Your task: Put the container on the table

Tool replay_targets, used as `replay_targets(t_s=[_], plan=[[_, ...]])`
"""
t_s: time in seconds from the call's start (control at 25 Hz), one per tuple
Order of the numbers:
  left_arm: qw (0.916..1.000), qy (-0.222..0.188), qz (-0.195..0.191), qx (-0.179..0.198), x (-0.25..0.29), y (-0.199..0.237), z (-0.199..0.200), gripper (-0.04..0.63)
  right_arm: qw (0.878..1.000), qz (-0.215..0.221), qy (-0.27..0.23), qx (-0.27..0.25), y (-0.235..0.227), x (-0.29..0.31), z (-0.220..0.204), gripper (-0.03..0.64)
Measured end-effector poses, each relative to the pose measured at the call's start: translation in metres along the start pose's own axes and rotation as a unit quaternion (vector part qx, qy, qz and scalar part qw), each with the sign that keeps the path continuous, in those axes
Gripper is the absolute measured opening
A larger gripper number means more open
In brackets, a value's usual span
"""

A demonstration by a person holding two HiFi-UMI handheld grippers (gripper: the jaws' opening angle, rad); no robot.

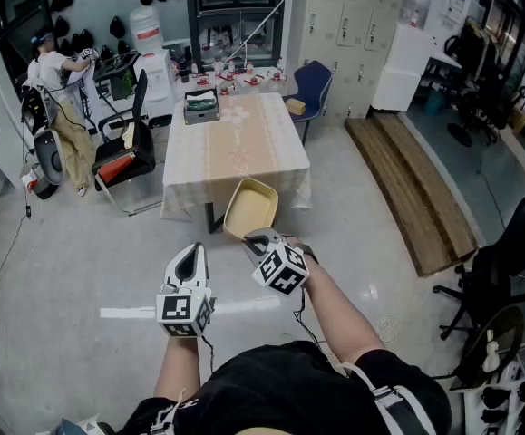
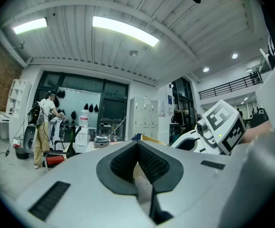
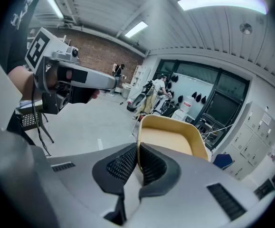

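A shallow yellow container [image 1: 250, 208] hangs in the air over the floor, just short of the near edge of the table [image 1: 235, 148]. My right gripper [image 1: 256, 240] is shut on the container's near rim; the right gripper view shows the rim of the container [image 3: 173, 139] pinched between the two pads. My left gripper [image 1: 189, 263] is held to the left of it, shut with nothing between its pads [image 2: 149, 164]. The table has a beige patterned cloth.
On the table's far left corner sits a dark box [image 1: 201, 106], and small items line its far edge. A blue chair [image 1: 312, 87] stands at the far right corner, a black chair [image 1: 128, 143] at the left. A person [image 1: 63, 98] stands at far left. A wooden platform [image 1: 412, 184] lies on the right.
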State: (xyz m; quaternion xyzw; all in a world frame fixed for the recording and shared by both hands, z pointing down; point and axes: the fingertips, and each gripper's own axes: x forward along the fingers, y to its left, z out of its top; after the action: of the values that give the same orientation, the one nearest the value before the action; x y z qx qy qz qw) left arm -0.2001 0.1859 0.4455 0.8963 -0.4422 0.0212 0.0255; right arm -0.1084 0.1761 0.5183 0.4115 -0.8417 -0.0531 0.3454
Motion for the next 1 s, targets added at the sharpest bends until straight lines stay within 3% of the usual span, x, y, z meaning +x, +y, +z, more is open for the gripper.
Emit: replay_targets(t_s=[0.32, 0.72, 1.0], plan=[[1.0, 0.003, -0.005, 0.005, 0.01, -0.013, -0.001, 0.011, 1.0, -0.001, -0.008, 0.019, -0.014, 0.0, -0.009, 0.031], [0.9999, 0.007, 0.01, 0.008, 0.033, -0.043, -0.001, 0.011, 0.998, 0.036, -0.012, 0.041, -0.033, -0.011, -0.037, 0.031], [0.9995, 0.008, 0.026, 0.015, 0.074, -0.082, -0.005, 0.011, 0.997, 0.053, -0.021, 0.043, -0.073, -0.023, -0.068, 0.031]])
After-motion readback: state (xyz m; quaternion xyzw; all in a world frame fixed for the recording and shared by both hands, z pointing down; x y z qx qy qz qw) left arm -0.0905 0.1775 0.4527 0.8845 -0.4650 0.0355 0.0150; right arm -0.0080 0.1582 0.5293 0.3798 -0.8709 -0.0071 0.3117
